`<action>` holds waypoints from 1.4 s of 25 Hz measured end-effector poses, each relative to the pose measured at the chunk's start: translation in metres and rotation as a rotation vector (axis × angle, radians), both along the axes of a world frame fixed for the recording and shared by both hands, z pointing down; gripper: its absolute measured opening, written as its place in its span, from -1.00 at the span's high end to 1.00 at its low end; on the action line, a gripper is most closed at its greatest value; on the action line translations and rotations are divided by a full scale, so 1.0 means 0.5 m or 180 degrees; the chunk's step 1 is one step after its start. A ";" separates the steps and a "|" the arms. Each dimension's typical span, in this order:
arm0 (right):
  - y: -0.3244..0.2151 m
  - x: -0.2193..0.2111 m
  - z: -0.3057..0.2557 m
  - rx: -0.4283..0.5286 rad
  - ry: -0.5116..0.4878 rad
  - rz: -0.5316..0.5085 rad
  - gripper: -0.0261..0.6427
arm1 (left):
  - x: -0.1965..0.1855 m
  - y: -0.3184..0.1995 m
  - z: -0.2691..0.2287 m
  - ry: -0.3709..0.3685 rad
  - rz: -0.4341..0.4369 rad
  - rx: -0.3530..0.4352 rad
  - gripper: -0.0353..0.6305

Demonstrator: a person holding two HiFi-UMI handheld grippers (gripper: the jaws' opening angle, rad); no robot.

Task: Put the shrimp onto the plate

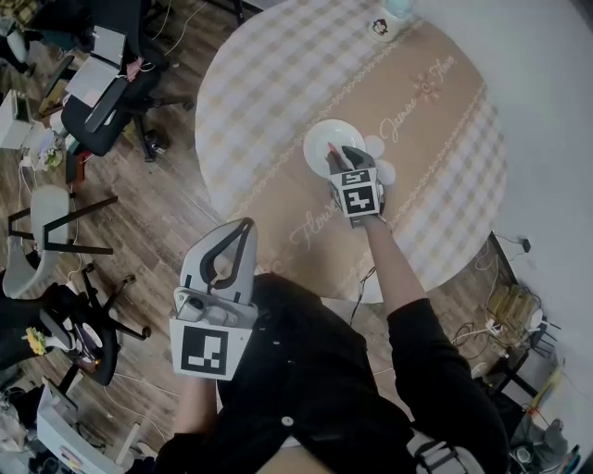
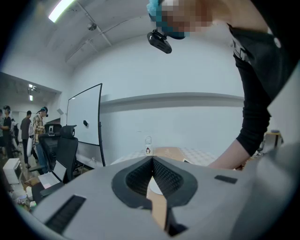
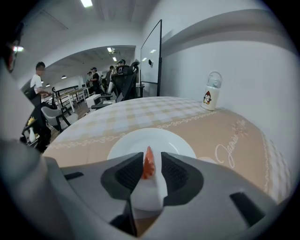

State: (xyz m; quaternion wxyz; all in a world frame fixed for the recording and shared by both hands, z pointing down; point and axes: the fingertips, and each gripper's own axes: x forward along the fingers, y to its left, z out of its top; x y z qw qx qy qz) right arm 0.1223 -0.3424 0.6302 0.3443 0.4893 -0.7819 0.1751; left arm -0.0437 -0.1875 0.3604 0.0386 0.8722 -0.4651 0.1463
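Observation:
A white plate [image 1: 326, 139] sits near the middle of the round table with a checked cloth [image 1: 269, 102]. My right gripper [image 1: 339, 157] hangs over the plate's near edge, shut on the shrimp [image 3: 148, 165]. The shrimp's orange-red tail sticks up between the jaws, its pale body below. In the right gripper view the plate [image 3: 126, 144] lies bare just beyond the jaws. My left gripper [image 1: 243, 228] is held low by the person's body, off the table's near edge. Its jaws [image 2: 152, 160] meet at the tips with nothing between them.
A small white bottle with a penguin print [image 3: 212, 91] stands at the table's far edge [image 1: 383, 25]. Small white pieces [image 1: 382, 171] lie right of the plate. Office chairs [image 1: 111, 102] and a stool [image 1: 37, 231] stand on the wooden floor to the left. People stand far back.

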 end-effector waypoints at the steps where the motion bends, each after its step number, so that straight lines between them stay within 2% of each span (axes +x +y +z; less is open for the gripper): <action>1: -0.001 0.001 -0.005 0.0020 -0.0028 0.0024 0.67 | 0.000 0.000 0.000 0.0005 0.0000 -0.0003 0.88; 3: -0.004 0.005 -0.019 0.0100 -0.0056 0.0073 0.68 | 0.003 -0.001 -0.003 0.0020 0.0017 0.0014 0.88; 5: -0.004 0.010 -0.039 0.0219 -0.0066 0.0115 0.89 | 0.008 -0.001 -0.005 0.0026 0.0047 0.0032 0.88; 6: -0.002 0.011 -0.049 0.0276 -0.0073 0.0127 0.91 | 0.010 -0.001 -0.005 0.0032 0.0056 0.0028 0.88; 18: 0.074 0.029 -0.131 0.0589 -0.0099 0.0221 0.91 | 0.044 0.003 -0.013 0.0127 0.0264 0.0032 0.88; 35: 0.203 0.047 -0.291 0.1040 -0.0208 0.0344 0.91 | 0.112 0.033 -0.060 0.0279 0.0677 0.0214 0.88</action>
